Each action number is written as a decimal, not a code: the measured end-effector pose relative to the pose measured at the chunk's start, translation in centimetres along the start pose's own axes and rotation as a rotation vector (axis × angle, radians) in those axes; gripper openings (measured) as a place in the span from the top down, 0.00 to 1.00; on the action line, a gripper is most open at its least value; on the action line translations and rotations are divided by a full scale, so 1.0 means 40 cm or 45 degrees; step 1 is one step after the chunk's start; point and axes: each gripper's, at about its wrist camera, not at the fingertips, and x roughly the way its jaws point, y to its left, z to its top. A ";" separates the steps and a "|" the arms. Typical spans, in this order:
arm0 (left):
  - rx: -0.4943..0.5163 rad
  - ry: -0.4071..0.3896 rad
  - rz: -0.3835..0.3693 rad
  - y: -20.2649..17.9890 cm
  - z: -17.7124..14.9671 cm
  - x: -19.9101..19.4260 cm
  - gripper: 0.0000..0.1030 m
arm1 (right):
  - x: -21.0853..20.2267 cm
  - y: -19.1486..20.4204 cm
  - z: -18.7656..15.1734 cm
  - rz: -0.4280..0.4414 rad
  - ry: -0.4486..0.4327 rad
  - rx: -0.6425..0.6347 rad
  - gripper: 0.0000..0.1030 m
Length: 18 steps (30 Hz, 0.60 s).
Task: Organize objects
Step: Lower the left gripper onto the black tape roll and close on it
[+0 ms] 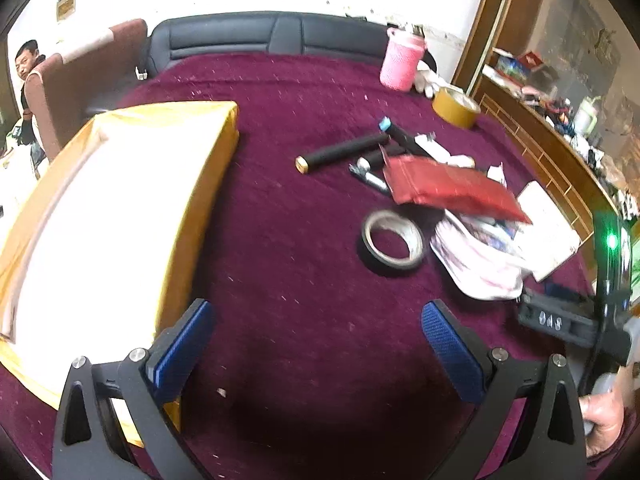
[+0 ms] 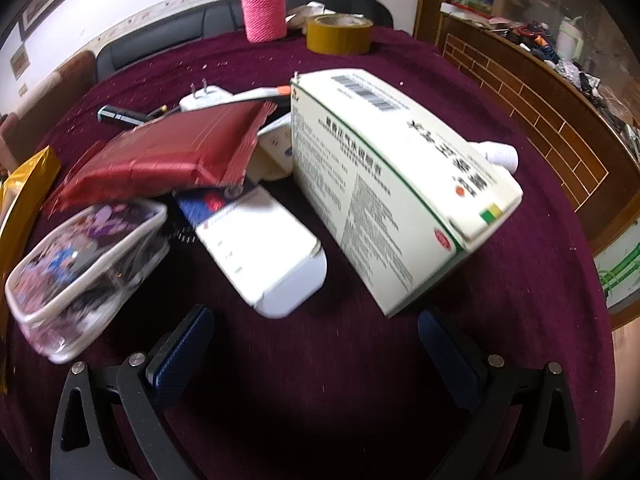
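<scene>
On the maroon tablecloth [image 1: 304, 264] lies a heap of objects. A red foil pouch [image 1: 448, 188] [image 2: 160, 156] tops it, over a clear zip pouch [image 1: 476, 256] [image 2: 80, 268]. A roll of black tape [image 1: 392, 244] and a black tube with a gold cap [image 1: 340, 152] lie left of the heap. The right wrist view shows a large white medicine box [image 2: 400, 184] tilted on the heap and a smaller white carton [image 2: 264, 260]. My left gripper [image 1: 316, 344] hangs open over bare cloth. My right gripper [image 2: 316, 344] is open too, just short of the cartons, holding nothing.
A big open box with gold sides [image 1: 100, 216] fills the left. At the far edge stand a pink knitted bottle [image 2: 264, 8] and a brown tape roll [image 2: 338, 34]. A white plug [image 2: 204, 96] lies behind the heap. A wooden counter [image 2: 540, 92] curves along the right. A person [image 1: 28, 68] sits far left.
</scene>
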 end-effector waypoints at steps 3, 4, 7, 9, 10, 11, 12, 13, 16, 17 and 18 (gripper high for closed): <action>-0.039 -0.017 -0.021 0.021 0.018 -0.003 0.00 | -0.024 -0.010 -0.028 -0.011 0.002 -0.002 0.00; -0.049 -0.020 -0.017 0.025 0.027 -0.002 0.00 | -0.040 -0.012 -0.037 -0.037 -0.022 0.006 0.01; -0.055 -0.046 0.025 0.031 0.036 -0.003 0.00 | -0.139 0.000 -0.068 -0.093 -0.185 0.009 0.01; -0.056 -0.077 0.051 0.031 0.034 -0.008 0.00 | -0.226 0.037 -0.040 -0.059 -0.304 -0.014 0.01; -0.065 -0.088 0.051 0.037 0.031 -0.015 0.00 | -0.284 0.076 -0.017 0.013 -0.366 -0.038 0.01; -0.076 -0.094 0.051 0.036 0.029 -0.016 0.00 | -0.352 0.121 0.002 0.109 -0.444 -0.081 0.01; -0.089 -0.101 0.044 0.037 0.025 -0.020 0.00 | -0.417 0.170 0.015 0.201 -0.529 -0.135 0.00; -0.097 -0.109 0.034 0.039 0.022 -0.026 0.00 | -0.482 0.220 0.022 0.293 -0.619 -0.195 0.00; -0.072 -0.122 0.063 0.041 0.011 -0.039 0.00 | -0.585 0.336 0.016 0.502 -0.786 -0.279 0.00; -0.066 -0.132 0.076 0.042 0.006 -0.044 0.00 | -0.589 0.363 0.012 0.586 -0.781 -0.289 0.00; -0.064 -0.141 0.092 0.045 0.003 -0.048 0.00 | -0.577 0.399 0.028 0.647 -0.714 -0.302 0.00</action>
